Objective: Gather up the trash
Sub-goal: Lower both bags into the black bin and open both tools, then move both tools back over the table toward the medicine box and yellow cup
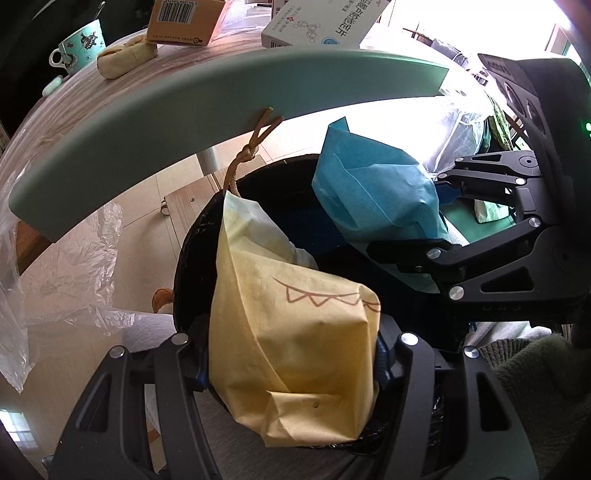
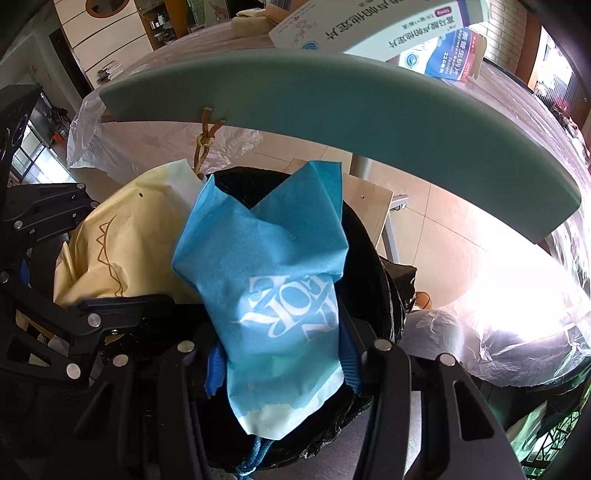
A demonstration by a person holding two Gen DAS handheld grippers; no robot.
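My left gripper (image 1: 291, 363) is shut on a yellow paper bag (image 1: 295, 332) and holds it over the black-lined trash bin (image 1: 266, 177). My right gripper (image 2: 282, 365) is shut on a blue paper bag (image 2: 273, 280) with white lettering, held over the same bin (image 2: 373, 258). The two bags hang side by side. The yellow bag shows in the right wrist view (image 2: 122, 236) at left. The blue bag shows in the left wrist view (image 1: 369, 192) at right, with the right gripper (image 1: 417, 258) behind it.
A grey-green table edge (image 1: 221, 110) curves just above the bin, with a knotted cord (image 1: 251, 147) hanging from it. On the table stand a cup (image 1: 79, 46), a wrapped bun (image 1: 125, 59) and medicine boxes (image 1: 321, 22). Clear plastic sheet (image 1: 66, 266) drapes at left.
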